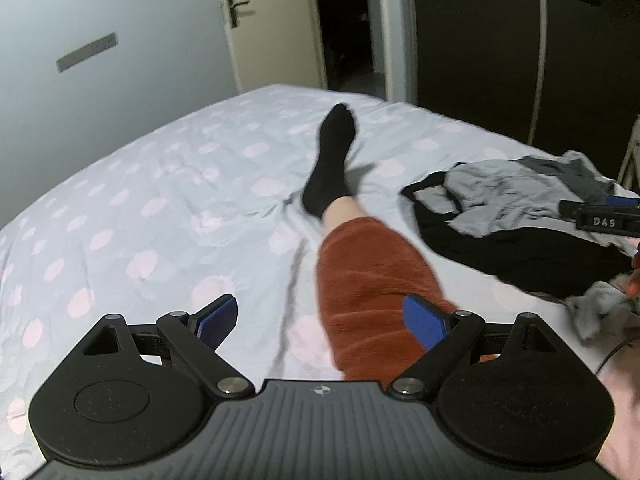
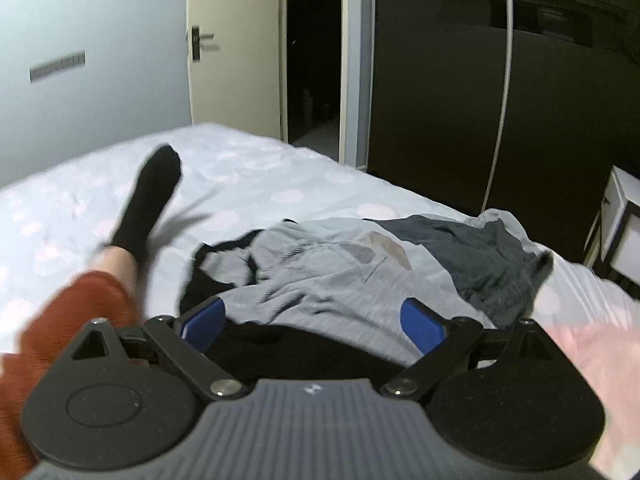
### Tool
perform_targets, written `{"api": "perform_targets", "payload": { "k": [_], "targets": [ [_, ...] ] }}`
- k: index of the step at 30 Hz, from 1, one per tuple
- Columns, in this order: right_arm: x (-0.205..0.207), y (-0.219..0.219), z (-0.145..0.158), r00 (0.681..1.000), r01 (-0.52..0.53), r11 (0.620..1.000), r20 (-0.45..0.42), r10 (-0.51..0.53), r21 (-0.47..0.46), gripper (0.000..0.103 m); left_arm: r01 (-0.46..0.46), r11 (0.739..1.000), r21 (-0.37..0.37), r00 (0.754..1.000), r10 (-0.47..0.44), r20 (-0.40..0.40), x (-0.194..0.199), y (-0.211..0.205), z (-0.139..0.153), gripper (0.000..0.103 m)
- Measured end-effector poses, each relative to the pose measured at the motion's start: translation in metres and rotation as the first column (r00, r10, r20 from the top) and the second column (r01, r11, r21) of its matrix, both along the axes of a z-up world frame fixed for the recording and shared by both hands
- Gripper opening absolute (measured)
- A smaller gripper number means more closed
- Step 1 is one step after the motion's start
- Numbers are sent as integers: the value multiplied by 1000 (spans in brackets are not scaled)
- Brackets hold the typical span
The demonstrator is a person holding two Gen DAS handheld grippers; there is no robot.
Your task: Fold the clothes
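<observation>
Both grippers spread wide

We are holding the left gripper and right gripper level, jaws apart, gripping nothing.

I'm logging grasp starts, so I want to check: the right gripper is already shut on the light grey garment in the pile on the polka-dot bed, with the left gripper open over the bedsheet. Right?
Not quite. The right gripper is open, holding nothing: the right wrist view shows its blue-padded fingers spread wide above the crumpled light grey garment on the polka-dot bed. The left gripper is indeed open.
</observation>
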State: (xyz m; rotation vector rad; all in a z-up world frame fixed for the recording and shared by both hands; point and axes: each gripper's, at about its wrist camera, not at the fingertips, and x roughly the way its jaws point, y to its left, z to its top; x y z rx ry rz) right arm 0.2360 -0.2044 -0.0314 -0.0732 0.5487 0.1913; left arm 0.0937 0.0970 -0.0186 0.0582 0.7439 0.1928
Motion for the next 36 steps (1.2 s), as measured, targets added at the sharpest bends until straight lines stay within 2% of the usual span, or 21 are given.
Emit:
{"api": "perform_targets", "payload": {
  "k": [5, 7, 8, 10, 13, 16, 18, 19, 23, 27, 32, 36],
  "targets": [
    [66, -2, -23, 997, -13, 999, -78, 10, -44, 93, -67, 998, -12, 997, 66, -28, 14, 30, -8, 103],
    [89, -4, -33, 994, 4, 999, -105, -9, -44, 88, -92, 996, -18, 995, 91, -41, 17, 41, -12, 103],
    [100, -5, -38, 992, 13, 999, -122, -18, -43, 80, -103, 995, -20, 994, 102, -48, 19, 46, -14, 103],
    [113, -3, -45, 989, 39, 997, -140, -49, -72, 76, -122, 992, -19, 991, 121, -61, 20, 55, -18, 103],
    [116, 2, -40, 990, 38, 993, -129, -52, -109, 67, -148, 989, -20, 986, 146, -79, 20, 66, -24, 103],
    [116, 7, -29, 992, 33, 988, -115, -50, -148, 41, -181, 983, -29, 981, 178, -78, 13, 76, -23, 103],
    [116, 11, -23, 993, 30, 984, -105, -49, -174, 13, -201, 979, -38, 978, 199, -66, 5, 83, -20, 102],
    [116, 13, -19, 994, 29, 982, -101, -48, -187, 12, -212, 976, -42, 976, 209, -61, 1, 87, -18, 102],
    [111, 27, 20, 999, 15, 979, -38, -23, -202, 4, -252, 966, -60, 968, 250, -39, -16, 102, -10, 101],
    [92, 58, 78, 993, -70, 973, 76, 89, -222, 4, -291, 954, -78, 957, 290, -18, -32, 116, -2, 100],
    [69, 99, 147, 969, -130, 968, 181, 170, -215, 4, -336, 938, -87, 941, 339, 21, -58, 133, 12, 98],
    [43, 131, 201, 933, -196, 962, 265, 243, -191, 3, -376, 923, -82, 922, 381, 61, -81, 146, 27, 98]
  ]
}}
